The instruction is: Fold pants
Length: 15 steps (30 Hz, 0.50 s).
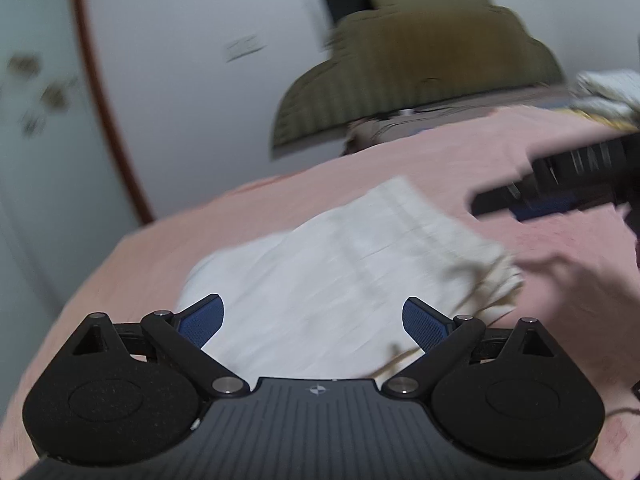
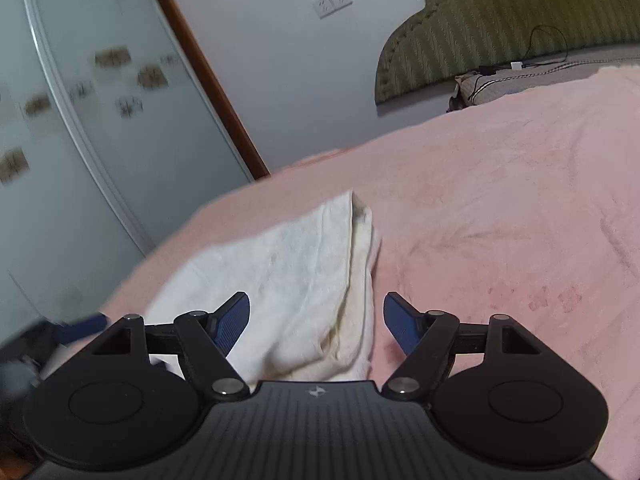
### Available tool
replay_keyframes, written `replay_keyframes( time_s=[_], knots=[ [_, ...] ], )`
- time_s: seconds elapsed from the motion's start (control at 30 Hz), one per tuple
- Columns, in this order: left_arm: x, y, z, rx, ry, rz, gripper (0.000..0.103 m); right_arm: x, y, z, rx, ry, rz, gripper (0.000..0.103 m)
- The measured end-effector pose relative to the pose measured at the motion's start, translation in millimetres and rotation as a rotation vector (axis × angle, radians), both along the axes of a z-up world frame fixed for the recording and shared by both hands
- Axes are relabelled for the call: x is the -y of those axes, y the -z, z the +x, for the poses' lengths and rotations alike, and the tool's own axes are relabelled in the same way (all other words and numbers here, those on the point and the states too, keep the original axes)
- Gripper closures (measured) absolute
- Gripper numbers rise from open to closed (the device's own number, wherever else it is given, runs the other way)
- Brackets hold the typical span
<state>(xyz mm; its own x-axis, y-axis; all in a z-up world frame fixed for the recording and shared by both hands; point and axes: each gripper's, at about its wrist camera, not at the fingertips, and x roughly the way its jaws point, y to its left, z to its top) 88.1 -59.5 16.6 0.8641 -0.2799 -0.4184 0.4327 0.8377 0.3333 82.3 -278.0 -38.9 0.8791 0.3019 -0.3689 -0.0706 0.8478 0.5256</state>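
Clearly, your left gripper (image 1: 313, 320) had its blue-padded fingers (image 1: 203, 320) spread wide with nothing between them, hanging over the near end of the pants (image 1: 340, 272). The pants were cream-white and lay in a folded bundle on the pink blanket (image 1: 360, 160) that covered the bed, toward its left edge, with a drawstring (image 1: 472, 280) trailing off their right side. Your right gripper (image 2: 317, 322) was likewise wide open and empty, and its fingers (image 2: 400, 326) straddled the near right corner of the pants (image 2: 288, 280): the left pad sat over the cloth and the right pad over bare blanket (image 2: 500, 200). From the right wrist view the bundle showed stacked layers along its right edge, and it narrowed toward the far end. In the left wrist view your right gripper (image 1: 560, 184) showed as a dark blurred shape at the right, above the blanket and just beyond the pants' far right corner, with your bare hand (image 1: 592, 304) below it; that frame was smeared by motion, so fine detail could not be read. Beyond the bed stood an olive striped headboard (image 2: 520, 20) with a pillow (image 2: 500, 80) and a black cable (image 2: 552, 48) at its foot. A white wall with a socket (image 2: 332, 2) and a glass door (image 2: 80, 120) with a brown frame lay to the left.
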Motion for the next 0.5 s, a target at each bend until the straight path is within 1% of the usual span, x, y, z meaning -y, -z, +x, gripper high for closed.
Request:
replay_keyframes(
  time_s=[0.07,0.1,0.13,0.2,0.23,0.27,0.3,0.33,0.37,0.4,0.43,0.5],
  knots=[
    [21,6,0,0.009,0.052,0.038,0.009,16,2,-2,0.013,-0.009,0.128,0.028],
    [31,10,-1,0.013,0.084,0.06,0.012,21,3,-4,0.015,-0.014,0.166,0.028],
    [40,14,-3,0.02,0.113,0.082,0.014,24,3,-6,0.016,-0.018,0.183,0.028],
    [54,24,-5,0.044,0.16,0.129,0.021,25,2,-9,0.015,-0.017,0.161,0.028],
    [60,30,-4,0.055,0.172,0.152,0.023,24,1,-11,0.015,-0.014,0.131,0.028],
    [65,34,-2,0.062,0.178,0.171,0.028,22,0,-12,0.015,-0.009,0.096,0.028],
    [69,38,0,0.063,0.181,0.184,0.034,20,-1,-13,0.016,-0.001,0.058,0.028],
    [71,41,4,0.058,0.188,0.189,0.036,18,-2,-14,0.015,0.005,0.03,0.025],
    [73,43,6,0.053,0.195,0.183,0.041,17,-2,-14,0.015,0.007,0.019,0.025],
    [74,44,8,0.051,0.205,0.177,0.05,16,-2,-14,0.015,0.005,0.017,0.025],
    [76,44,10,0.046,0.216,0.174,0.056,17,-1,-14,0.016,0.002,0.021,0.025],
    [79,42,11,0.019,0.233,0.147,0.077,15,-1,-14,0.022,0.002,0.002,0.025]
  ],
)
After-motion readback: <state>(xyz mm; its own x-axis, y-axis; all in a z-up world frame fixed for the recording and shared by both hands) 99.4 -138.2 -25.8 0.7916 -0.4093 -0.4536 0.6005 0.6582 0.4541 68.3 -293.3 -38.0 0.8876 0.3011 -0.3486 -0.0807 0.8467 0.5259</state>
